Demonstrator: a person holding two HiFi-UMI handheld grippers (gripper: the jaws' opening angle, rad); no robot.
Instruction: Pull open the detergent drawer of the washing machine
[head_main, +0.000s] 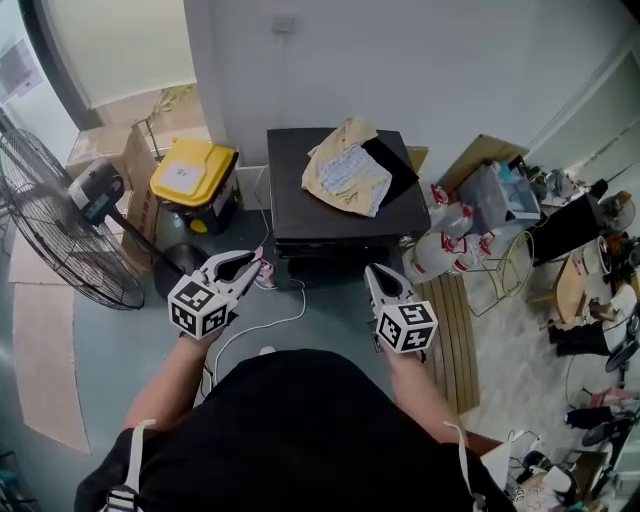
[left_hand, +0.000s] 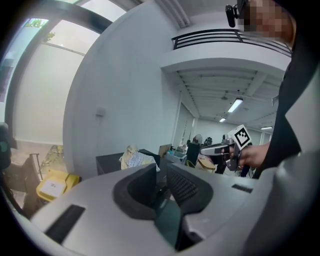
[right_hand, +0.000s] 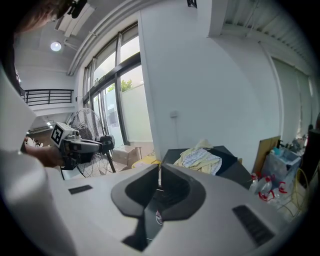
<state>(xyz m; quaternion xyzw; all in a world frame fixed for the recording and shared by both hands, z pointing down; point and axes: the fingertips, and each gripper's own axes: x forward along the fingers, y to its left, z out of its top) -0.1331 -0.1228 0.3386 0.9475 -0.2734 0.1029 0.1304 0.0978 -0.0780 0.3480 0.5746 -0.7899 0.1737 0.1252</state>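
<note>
straight ahead of the person, against the white wall, stands the black washing machine, with a heap of pale cloths lying on its top. its detergent drawer shows in no view. the head view looks down on the top only, and the left gripper view and right gripper view catch just the upper part, so the drawer is presumably on the hidden front face.

the left claw and the right claw hang side by side near the machine's front, touching nothing. the right claw's jaws are pressed together. the left claw's jaws are all but together, with a thin slit between them. nothing sits in either.

the main risk, as i judge it, is going in with the jaws closed like this. they would bump the drawer front instead of straddling it, so one claw has to spread first. a second risk is reaching half blind under the top edge and catching the panel instead of the drawer's lip. a pull off the drawer's line could jam it, and a hard tug might drag the machine or slide the cloths off. the white cable on the floor between person and machine could snag a foot.
</note>
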